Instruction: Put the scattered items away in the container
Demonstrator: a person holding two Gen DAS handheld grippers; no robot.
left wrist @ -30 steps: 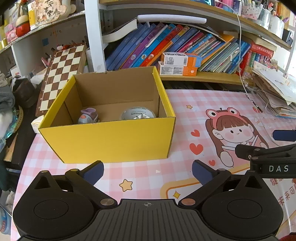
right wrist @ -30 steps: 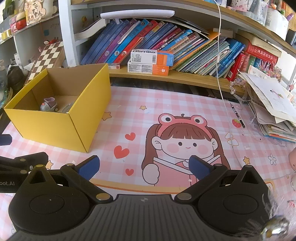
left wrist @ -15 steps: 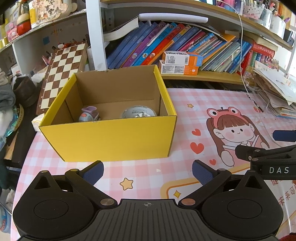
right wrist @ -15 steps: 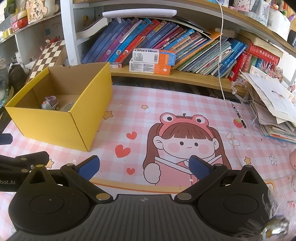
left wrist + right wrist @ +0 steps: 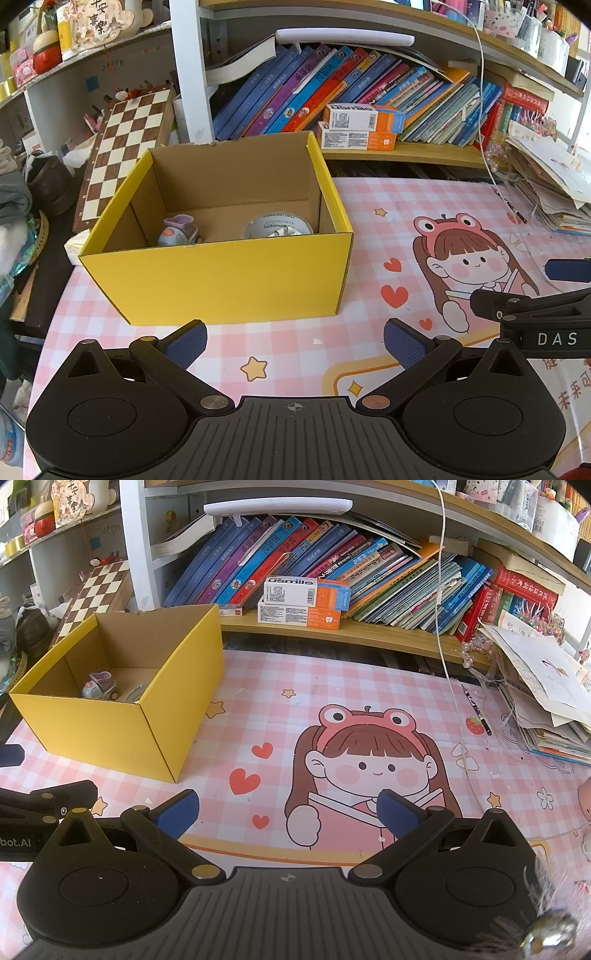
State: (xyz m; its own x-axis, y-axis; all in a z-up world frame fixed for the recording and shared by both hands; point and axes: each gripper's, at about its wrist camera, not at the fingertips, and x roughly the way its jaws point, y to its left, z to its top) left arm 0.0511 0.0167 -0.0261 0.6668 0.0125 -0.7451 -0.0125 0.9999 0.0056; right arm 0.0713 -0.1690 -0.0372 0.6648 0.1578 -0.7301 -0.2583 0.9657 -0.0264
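Yellow box (image 5: 221, 280) stood open-topped at the left of the pink checked mat (image 5: 280, 679); inside lay a small toy car (image 5: 178, 232) beside a round tin (image 5: 277, 227); left gripper (image 5: 295, 341) spread wide, holding nothing; right gripper (image 5: 288, 812) likewise wide and empty, over the mat.

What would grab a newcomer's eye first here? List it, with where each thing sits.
The bright yellow box stands out at the left of the pink checked mat, with a small toy car and a round tin on its floor. Next comes the cartoon girl in a frog hat printed mid-mat. Both the left gripper and right gripper hover open and empty above the mat's near edge.
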